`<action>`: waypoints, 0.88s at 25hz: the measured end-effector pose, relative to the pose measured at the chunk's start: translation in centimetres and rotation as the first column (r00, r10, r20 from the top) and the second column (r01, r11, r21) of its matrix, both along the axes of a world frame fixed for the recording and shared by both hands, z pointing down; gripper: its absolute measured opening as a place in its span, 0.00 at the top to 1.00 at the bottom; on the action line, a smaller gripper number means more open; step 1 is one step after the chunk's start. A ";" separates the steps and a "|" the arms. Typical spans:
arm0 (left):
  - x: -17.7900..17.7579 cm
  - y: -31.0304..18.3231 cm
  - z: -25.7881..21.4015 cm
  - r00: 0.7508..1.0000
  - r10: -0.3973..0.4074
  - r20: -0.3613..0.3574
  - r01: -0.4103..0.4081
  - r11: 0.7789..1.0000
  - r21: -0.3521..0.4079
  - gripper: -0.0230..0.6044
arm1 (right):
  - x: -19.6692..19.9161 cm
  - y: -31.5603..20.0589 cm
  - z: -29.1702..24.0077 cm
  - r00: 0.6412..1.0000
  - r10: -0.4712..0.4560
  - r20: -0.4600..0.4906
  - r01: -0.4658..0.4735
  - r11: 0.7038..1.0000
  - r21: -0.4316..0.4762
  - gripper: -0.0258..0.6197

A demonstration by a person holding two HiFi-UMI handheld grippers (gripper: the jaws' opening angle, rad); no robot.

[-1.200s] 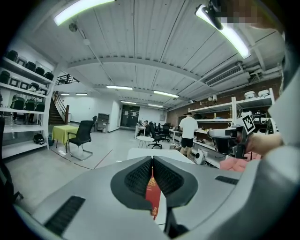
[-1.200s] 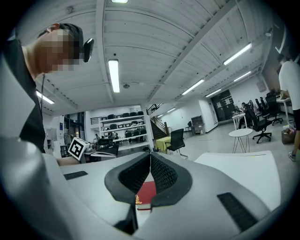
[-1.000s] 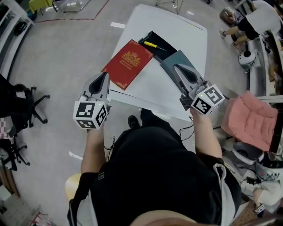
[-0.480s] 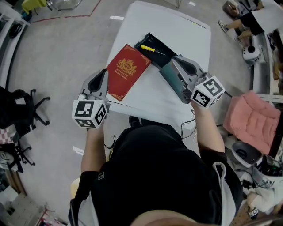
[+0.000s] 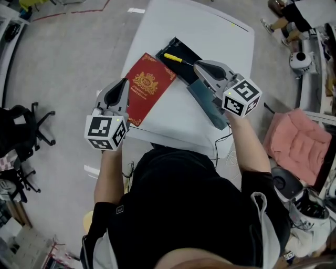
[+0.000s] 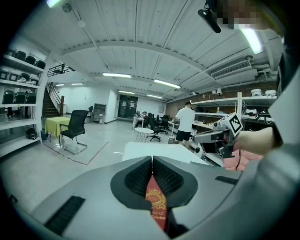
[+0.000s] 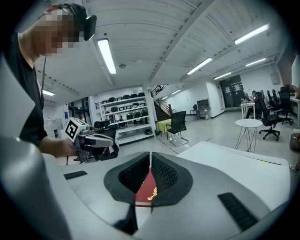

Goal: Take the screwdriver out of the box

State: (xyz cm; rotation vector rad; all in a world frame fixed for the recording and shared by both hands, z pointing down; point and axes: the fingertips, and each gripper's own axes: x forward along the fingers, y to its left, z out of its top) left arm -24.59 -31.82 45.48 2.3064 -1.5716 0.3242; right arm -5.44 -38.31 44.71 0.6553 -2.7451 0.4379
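An open black box point(image 5: 185, 51) lies on the white table point(image 5: 220, 37), with a yellow-handled screwdriver point(image 5: 172, 57) inside it. A red cover with a gold crest point(image 5: 149, 84) lies to its left, and a dark grey-green panel point(image 5: 209, 105) to its right. My right gripper point(image 5: 198, 65) is shut and empty, its tip just right of the box. My left gripper point(image 5: 125, 83) is also shut and empty, at the red cover's left edge. The red cover point(image 6: 156, 201) shows below the closed left gripper point(image 6: 151, 161), and the red cover point(image 7: 146, 190) also shows below the right gripper point(image 7: 150, 157).
The table's near edge point(image 5: 173, 139) runs just ahead of the person's body. A black office chair point(image 5: 29, 123) stands on the floor at left. A pink cushion point(image 5: 296, 142) and cluttered gear sit at right. A person point(image 5: 294, 16) sits at the far right.
Both grippers have moved forward over the table. The right one has come up beside the black box; the left one has reached the red cover's edge. Both stayed shut.
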 end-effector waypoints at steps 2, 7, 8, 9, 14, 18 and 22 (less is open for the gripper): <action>0.4 -0.7 0.7 1.000 0.011 -0.001 -0.011 1.000 -0.014 0.93 | -0.4 -0.7 1.1 0.999 -0.026 -0.036 0.025 1.000 -0.011 0.91; 1.1 -1.8 2.2 1.000 0.028 -0.007 -0.028 0.999 -0.039 0.93 | -1.4 -2.4 4.5 0.988 -0.087 -0.130 0.082 0.996 -0.041 0.91; 1.3 -2.0 2.5 1.000 0.029 -0.009 -0.030 0.999 -0.043 0.93 | -1.5 -2.8 5.2 0.983 -0.100 -0.153 0.094 0.995 -0.046 0.91; 1.3 -2.2 2.8 0.999 0.031 -0.011 -0.032 0.998 -0.048 0.93 | -1.7 -3.1 6.0 0.977 -0.114 -0.178 0.106 0.993 -0.052 0.91; 1.1 -3.0 3.5 1.000 0.027 -0.012 -0.027 0.998 -0.062 0.93 | -2.4 -4.6 9.7 0.934 -0.192 -0.303 0.163 0.980 -0.117 0.74; 0.7 -3.5 4.4 1.000 0.013 -0.019 -0.014 0.997 -0.077 0.93 | -2.6 -5.7 12.5 0.891 -0.238 -0.387 0.186 0.968 -0.167 0.74; 0.6 -3.9 5.1 1.000 0.015 -0.023 -0.017 0.996 -0.087 0.93 | -2.4 -6.3 15.5 0.833 -0.297 -0.467 0.211 0.951 -0.228 0.72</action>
